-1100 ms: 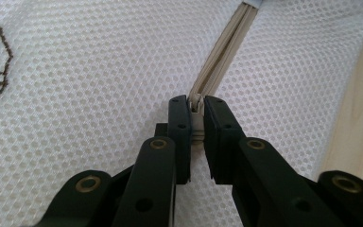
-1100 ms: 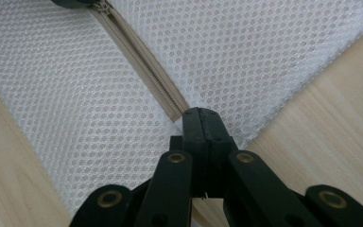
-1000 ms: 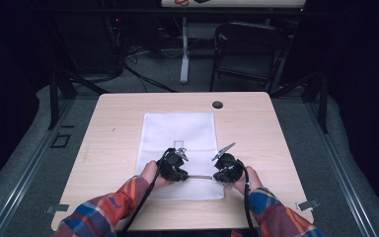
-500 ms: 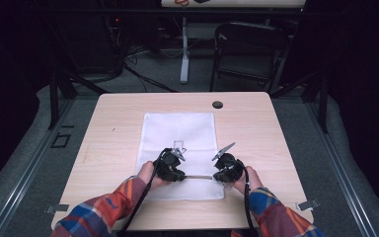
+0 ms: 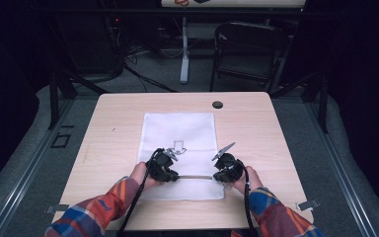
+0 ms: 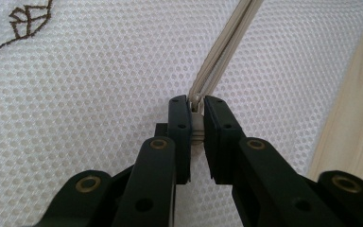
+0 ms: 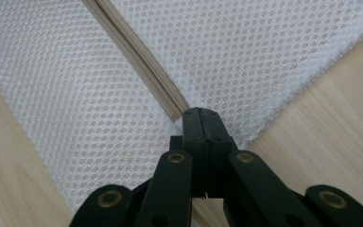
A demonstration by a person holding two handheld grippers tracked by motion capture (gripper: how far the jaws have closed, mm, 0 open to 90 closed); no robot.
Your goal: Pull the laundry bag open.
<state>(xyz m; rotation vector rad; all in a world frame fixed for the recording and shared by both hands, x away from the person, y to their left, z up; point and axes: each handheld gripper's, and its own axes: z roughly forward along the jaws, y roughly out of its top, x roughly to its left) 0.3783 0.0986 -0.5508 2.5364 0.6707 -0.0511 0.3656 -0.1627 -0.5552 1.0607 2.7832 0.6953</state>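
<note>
Currently, left gripper (image 6: 196,108) is pinching the zipper pull (image 6: 196,124); right gripper (image 7: 202,112), pressed together, is clamping the mesh bag (image 5: 180,133) at the zipper (image 5: 195,177) end on the table (image 5: 276,133). Zipping looks barely begun.

Black tongs (image 6: 196,118) (brass rivets) — plaid sleeves (image 5: 98,210).

- A lab or recording studio, dim all round, with one lit pale wooden surface (image 5: 128,123).
- Cables (image 5: 143,74) trail over the grey carpet beyond the surface's far edge.
- A black folding chair (image 5: 249,54) and a white stand leg (image 5: 184,54) stand behind.
</note>
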